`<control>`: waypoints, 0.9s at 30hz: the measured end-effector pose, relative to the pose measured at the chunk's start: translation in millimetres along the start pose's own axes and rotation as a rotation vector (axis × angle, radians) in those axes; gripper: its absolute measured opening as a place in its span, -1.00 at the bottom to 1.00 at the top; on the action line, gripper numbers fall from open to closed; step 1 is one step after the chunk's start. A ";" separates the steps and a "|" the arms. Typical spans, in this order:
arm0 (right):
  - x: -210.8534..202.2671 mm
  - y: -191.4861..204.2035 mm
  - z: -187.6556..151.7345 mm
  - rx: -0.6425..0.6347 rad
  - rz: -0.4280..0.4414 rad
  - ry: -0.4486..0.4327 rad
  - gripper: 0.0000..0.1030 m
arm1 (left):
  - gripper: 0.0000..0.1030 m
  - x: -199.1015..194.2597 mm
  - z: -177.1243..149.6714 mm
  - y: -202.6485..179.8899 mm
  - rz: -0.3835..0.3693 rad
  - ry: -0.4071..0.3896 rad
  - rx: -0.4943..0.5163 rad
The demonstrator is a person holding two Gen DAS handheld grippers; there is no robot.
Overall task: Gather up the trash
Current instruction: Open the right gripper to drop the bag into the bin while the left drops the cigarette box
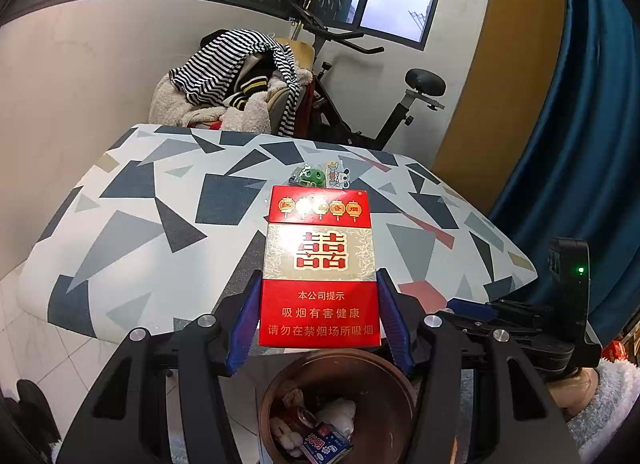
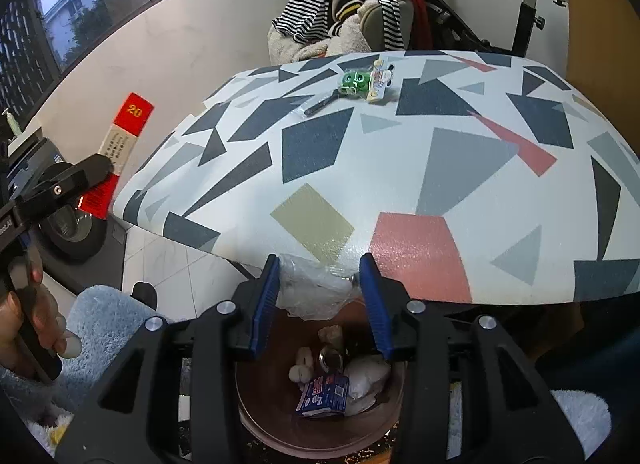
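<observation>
My left gripper [image 1: 318, 312] is shut on a red and gold cigarette pack [image 1: 320, 268], held upright above the brown trash bin [image 1: 396, 380]. The pack also shows in the right wrist view [image 2: 120, 144], at the far left in the other gripper. My right gripper [image 2: 320, 296] is shut on a crumpled clear plastic wrapper [image 2: 312, 292] over the same bin [image 2: 248, 396], which holds a blue carton [image 2: 326, 394] and white scraps. A green toy packet [image 2: 354, 82] and a white cartoon packet [image 2: 380, 80] lie far back on the table, with a dark strip [image 2: 320, 104] beside them.
The table [image 2: 440, 168] has a geometric patterned cloth and its near edge sits just past the bin. A chair piled with striped clothes [image 1: 240, 76] and an exercise bike [image 1: 360, 104] stand behind it. A blue curtain [image 1: 580, 124] hangs on the right.
</observation>
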State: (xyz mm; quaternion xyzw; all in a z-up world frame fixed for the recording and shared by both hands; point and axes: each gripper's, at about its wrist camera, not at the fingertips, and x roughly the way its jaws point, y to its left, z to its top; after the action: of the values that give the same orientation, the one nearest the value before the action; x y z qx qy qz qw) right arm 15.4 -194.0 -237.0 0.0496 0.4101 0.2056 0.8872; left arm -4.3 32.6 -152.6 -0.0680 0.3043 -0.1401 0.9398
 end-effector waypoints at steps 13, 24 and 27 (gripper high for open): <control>-12.2 -4.8 11.7 -0.028 -0.046 -0.081 0.55 | 0.05 -3.5 -5.2 -16.6 -0.017 -0.001 0.032; -37.4 -11.4 30.7 -0.055 -0.093 -0.163 0.86 | 0.05 5.5 -20.3 -23.4 -0.041 0.041 0.030; -42.8 -13.6 35.2 -0.064 -0.108 -0.178 0.87 | 0.05 8.8 -23.3 -28.5 -0.052 0.052 0.042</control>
State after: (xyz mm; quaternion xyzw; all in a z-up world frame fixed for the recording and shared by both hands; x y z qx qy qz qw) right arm 21.3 -220.9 -187.1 0.0172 0.3248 0.1652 0.9311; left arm -17.6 1.9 -170.2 -0.0523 0.3238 -0.1726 0.9288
